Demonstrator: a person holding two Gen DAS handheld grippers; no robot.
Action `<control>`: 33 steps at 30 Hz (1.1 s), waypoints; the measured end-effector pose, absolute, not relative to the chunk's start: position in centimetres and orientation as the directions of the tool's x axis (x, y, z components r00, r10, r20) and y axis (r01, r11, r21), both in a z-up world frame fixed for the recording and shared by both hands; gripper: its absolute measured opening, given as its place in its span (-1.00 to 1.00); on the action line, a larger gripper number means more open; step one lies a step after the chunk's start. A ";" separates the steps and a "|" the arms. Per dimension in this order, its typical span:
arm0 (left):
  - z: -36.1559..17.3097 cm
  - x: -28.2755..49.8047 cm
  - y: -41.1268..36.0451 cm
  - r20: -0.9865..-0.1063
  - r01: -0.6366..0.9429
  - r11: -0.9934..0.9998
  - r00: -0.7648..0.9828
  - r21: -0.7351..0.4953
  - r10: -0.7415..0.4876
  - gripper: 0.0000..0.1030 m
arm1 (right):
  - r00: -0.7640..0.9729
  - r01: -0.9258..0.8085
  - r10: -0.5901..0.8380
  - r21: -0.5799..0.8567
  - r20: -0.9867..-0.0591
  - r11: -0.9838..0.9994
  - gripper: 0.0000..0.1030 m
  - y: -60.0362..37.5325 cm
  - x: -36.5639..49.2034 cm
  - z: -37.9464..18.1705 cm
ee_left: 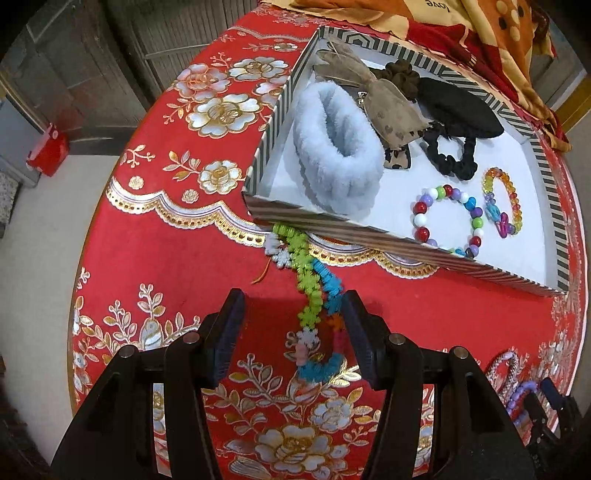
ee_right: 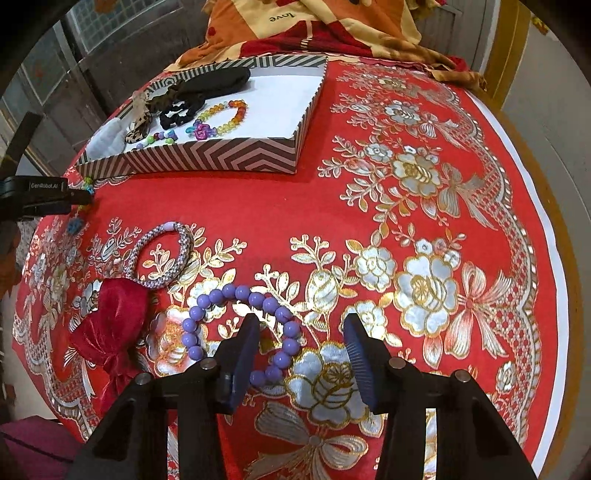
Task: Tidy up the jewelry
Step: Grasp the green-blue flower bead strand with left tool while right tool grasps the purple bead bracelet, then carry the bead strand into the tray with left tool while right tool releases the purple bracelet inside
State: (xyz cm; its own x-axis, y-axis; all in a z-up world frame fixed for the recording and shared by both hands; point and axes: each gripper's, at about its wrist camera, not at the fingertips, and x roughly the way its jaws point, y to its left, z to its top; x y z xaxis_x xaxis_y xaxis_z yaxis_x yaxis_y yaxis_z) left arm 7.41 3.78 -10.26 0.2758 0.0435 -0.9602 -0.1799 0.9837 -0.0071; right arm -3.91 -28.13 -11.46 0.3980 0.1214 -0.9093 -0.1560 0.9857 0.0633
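A striped box (ee_left: 332, 225) with a white floor holds a fluffy blue scrunchie (ee_left: 334, 155), black scrunchies (ee_left: 450, 155), a leopard clip and two bead bracelets (ee_left: 448, 218). A colourful flower-bead necklace (ee_left: 314, 295) lies on the red cloth between my left gripper's (ee_left: 293, 332) open fingers, next to the right one. My right gripper (ee_right: 301, 354) is open, straddling one side of a purple bead bracelet (ee_right: 240, 328). A grey woven bangle (ee_right: 162, 254) and a red pouch (ee_right: 110, 325) lie to its left. The box (ee_right: 207, 158) stands at the far left in the right wrist view.
The round table has a red cloth with gold and silver flowers (ee_right: 424, 288). An orange patterned blanket (ee_right: 314, 26) lies behind the box. The left gripper's body (ee_right: 40, 195) shows at the left edge. The right gripper shows at the lower right of the left wrist view (ee_left: 546, 413).
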 end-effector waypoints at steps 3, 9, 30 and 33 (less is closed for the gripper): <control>-10.5 7.5 3.2 -0.960 -0.167 0.986 0.276 -0.007 0.040 0.04 | 0.404 -0.173 0.096 0.027 -0.910 0.985 -0.25 -27.8 -3.7 -11.5; -10.4 7.1 2.8 -0.953 -0.118 0.993 0.302 -0.031 0.006 -0.63 | 0.415 -0.208 0.112 0.026 -0.903 0.978 -0.70 -27.7 -3.6 -11.5; -1.3 4.6 4.4 -0.890 -0.013 0.975 0.409 -0.224 -0.199 -0.80 | 0.516 -0.261 0.250 0.128 -0.819 0.957 -0.83 -27.6 -3.4 -3.9; 0.1 5.1 3.3 -0.877 0.011 0.975 0.435 -0.224 -0.206 -0.80 | 0.537 -0.272 0.245 0.109 -0.807 0.956 -0.83 -27.4 -3.0 -2.7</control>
State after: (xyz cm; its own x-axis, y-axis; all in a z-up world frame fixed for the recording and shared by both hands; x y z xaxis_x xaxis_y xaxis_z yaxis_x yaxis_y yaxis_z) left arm 5.11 3.27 0.08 0.4349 -0.2060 -0.8766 0.0107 0.9746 -0.2237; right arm -3.02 -27.40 -2.70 0.5368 0.2447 -0.8074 -0.2725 0.9560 0.1086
